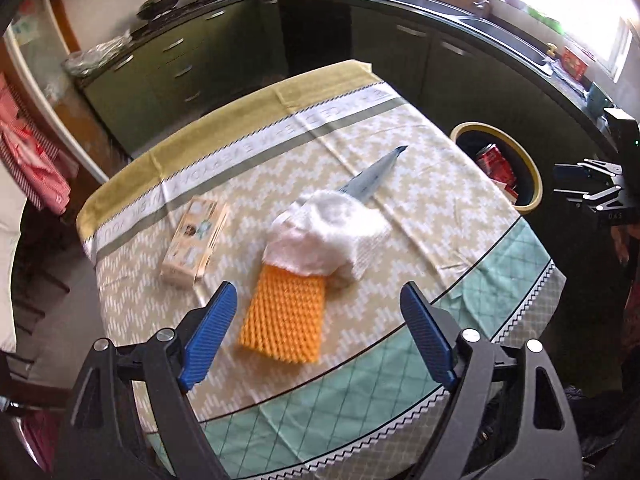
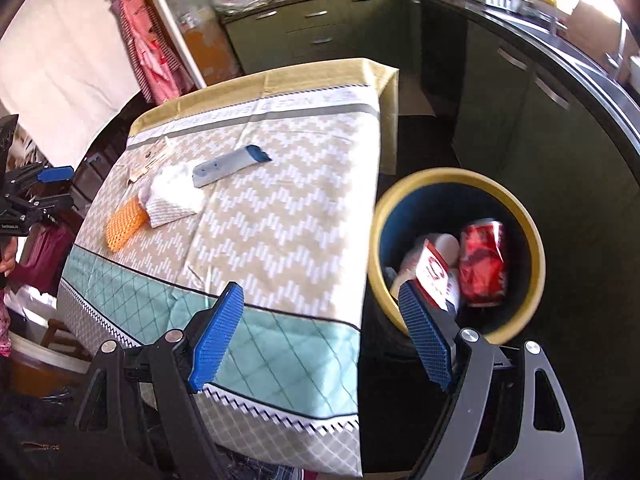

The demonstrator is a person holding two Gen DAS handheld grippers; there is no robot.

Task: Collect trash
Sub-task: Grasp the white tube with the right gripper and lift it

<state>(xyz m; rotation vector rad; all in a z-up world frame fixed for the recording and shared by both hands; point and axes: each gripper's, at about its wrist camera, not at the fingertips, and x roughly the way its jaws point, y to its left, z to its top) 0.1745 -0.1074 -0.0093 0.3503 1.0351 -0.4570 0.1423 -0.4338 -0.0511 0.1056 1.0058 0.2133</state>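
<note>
My left gripper hangs open and empty over the near side of the table, just above an orange dimpled pad. A crumpled white tissue lies on the pad's far end, with a grey-blue flat tube behind it and a beige carton to the left. My right gripper is open and empty over the table's right corner, beside a yellow-rimmed bin. In the bin lie a crushed red can and a red-and-white box.
The table wears a zigzag-patterned cloth with a teal band at the near edge. Dark green kitchen cabinets and a black counter with a sink wrap the far and right sides. Red striped cloth hangs at the left.
</note>
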